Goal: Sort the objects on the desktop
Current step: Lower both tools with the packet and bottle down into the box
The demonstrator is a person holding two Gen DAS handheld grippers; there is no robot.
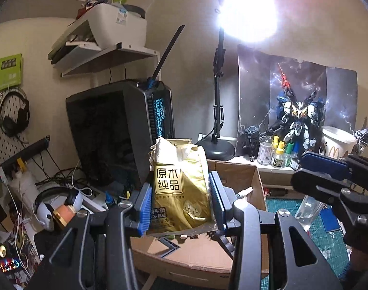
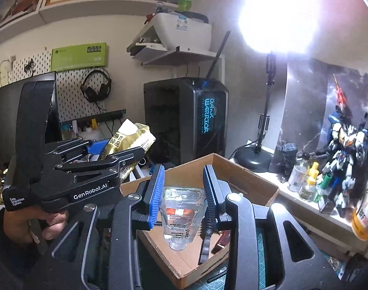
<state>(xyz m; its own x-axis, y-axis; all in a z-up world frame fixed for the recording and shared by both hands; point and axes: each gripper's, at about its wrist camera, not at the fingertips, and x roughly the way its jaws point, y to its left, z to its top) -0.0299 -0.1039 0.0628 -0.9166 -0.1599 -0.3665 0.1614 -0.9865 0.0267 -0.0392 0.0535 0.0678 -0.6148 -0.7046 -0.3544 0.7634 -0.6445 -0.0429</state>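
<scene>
My left gripper (image 1: 181, 203) is shut on a gold tissue pack (image 1: 181, 188) with Chinese print, held upright above the open cardboard box (image 1: 254, 183). In the right wrist view that same left gripper (image 2: 126, 154) shows at the left, a hand under it, the gold pack (image 2: 128, 137) poking out between its jaws. My right gripper (image 2: 184, 195) is shut on a clear hand sanitizer bottle (image 2: 181, 217), held neck down over the cardboard box (image 2: 254, 188). The right gripper (image 1: 302, 169) also enters the left wrist view from the right edge.
A black PC tower (image 1: 116, 135) stands behind the box, a bright desk lamp (image 1: 217, 149) to its right. Small bottles (image 1: 278, 152) and a robot model (image 1: 297, 118) line the right ledge. White headphones (image 1: 53, 205) and cables lie at the left. A green cutting mat (image 1: 312, 229) lies to the right.
</scene>
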